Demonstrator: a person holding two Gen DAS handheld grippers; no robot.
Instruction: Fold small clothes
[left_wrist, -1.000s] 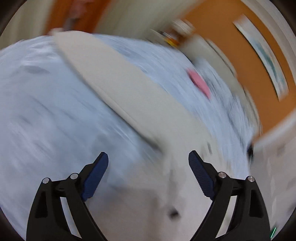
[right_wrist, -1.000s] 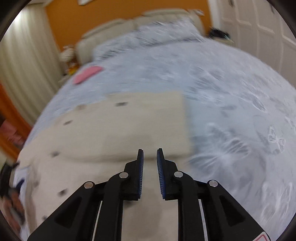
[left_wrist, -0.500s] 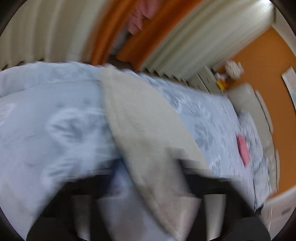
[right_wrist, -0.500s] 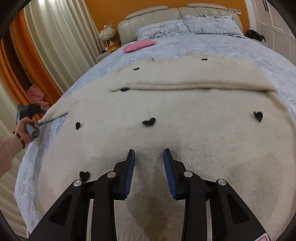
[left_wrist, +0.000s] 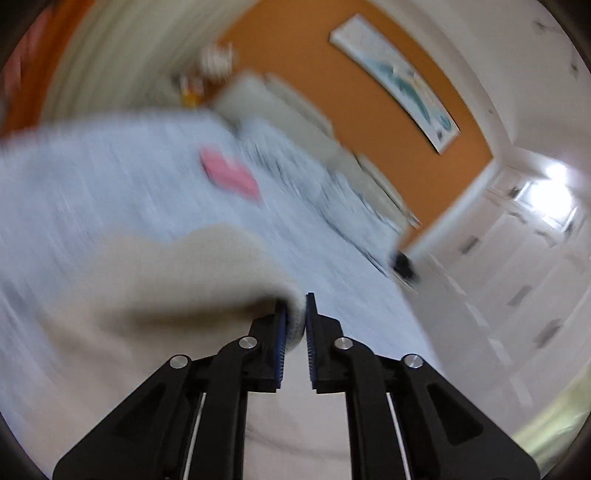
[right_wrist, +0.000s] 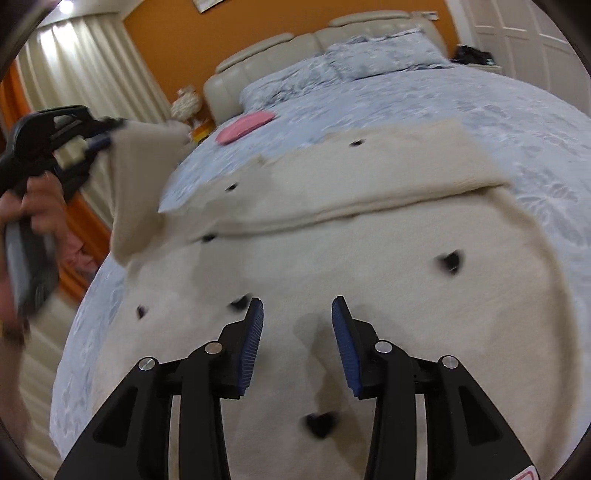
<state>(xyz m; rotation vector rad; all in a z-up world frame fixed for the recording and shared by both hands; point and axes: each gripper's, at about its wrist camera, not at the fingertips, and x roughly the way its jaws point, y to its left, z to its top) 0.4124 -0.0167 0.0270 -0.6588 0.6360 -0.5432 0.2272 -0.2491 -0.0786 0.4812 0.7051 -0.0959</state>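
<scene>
A cream knit sweater (right_wrist: 369, 258) with small black hearts lies spread on the bed, its far sleeve folded across the chest. My left gripper (left_wrist: 295, 325) is shut on the cuff of the near sleeve (right_wrist: 144, 177) and holds it lifted off the bed at the left; the right wrist view shows that same left gripper (right_wrist: 101, 142) with a person's hand (right_wrist: 37, 206) on its handle. My right gripper (right_wrist: 297, 317) hovers low over the sweater's body. Its jaws are opening and nothing is pinched between them.
The bed has a pale blue patterned cover (right_wrist: 480, 103), pillows (right_wrist: 369, 55) and a cream headboard (right_wrist: 295, 44) at the far end. A folded pink item (right_wrist: 245, 125) lies beyond the sweater. Curtains hang at the left and white cupboard doors stand at the right.
My left gripper went from open above the sleeve to shut on its cuff, then rose and swung with it. My right gripper's jaws widened and it moved down over the sweater's body.
</scene>
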